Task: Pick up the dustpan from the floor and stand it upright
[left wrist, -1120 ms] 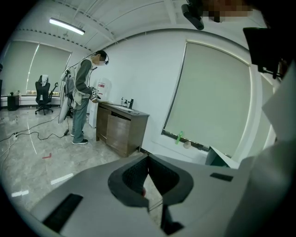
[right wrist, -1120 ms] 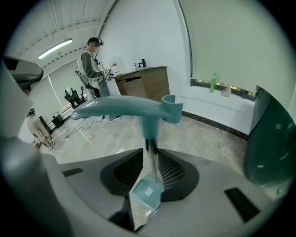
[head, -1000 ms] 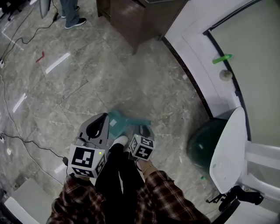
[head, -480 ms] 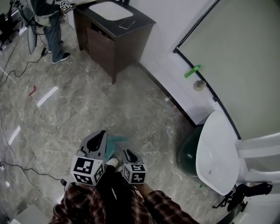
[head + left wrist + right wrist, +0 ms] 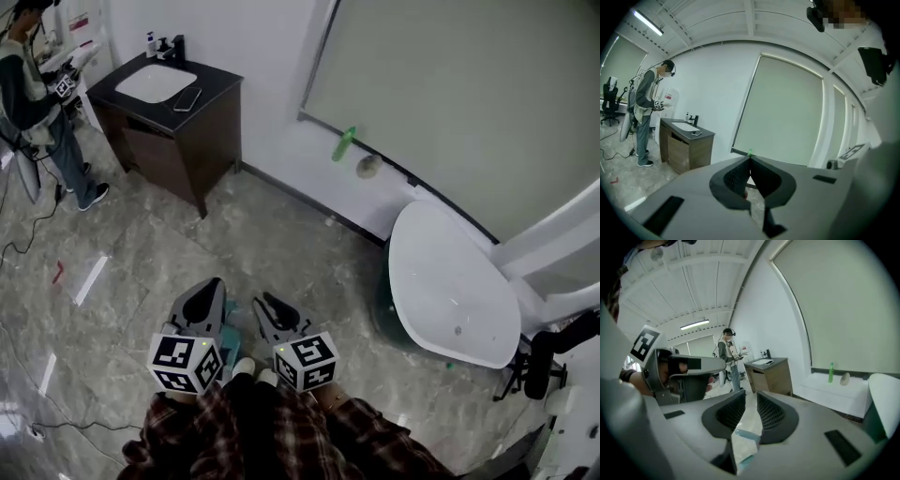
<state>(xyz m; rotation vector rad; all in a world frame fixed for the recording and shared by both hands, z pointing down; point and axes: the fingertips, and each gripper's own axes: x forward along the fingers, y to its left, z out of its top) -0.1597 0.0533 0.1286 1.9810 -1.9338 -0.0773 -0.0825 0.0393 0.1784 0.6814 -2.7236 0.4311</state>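
The teal dustpan (image 5: 231, 337) shows only as a sliver between my two grippers in the head view, low in the frame above my knees. In the right gripper view a pale teal strip of the dustpan (image 5: 746, 437) sits deep between the jaws of my right gripper (image 5: 751, 398), which is shut on it; the rest of the pan is hidden. My left gripper (image 5: 750, 159) points nearly level toward the far wall with its tips together and nothing between them. In the head view the left gripper (image 5: 212, 287) and the right gripper (image 5: 266, 304) are side by side.
A dark vanity cabinet (image 5: 178, 141) with a white sink stands at the back left, with a person (image 5: 37, 103) beside it. A white chair (image 5: 450, 281) and a dark green bin (image 5: 384, 305) are to the right. A green bottle (image 5: 344, 143) stands on the wall ledge.
Both grippers have risen from the floor and tilted up toward the wall. The dustpan has come up with the right gripper. The head view has swung up from the floor.
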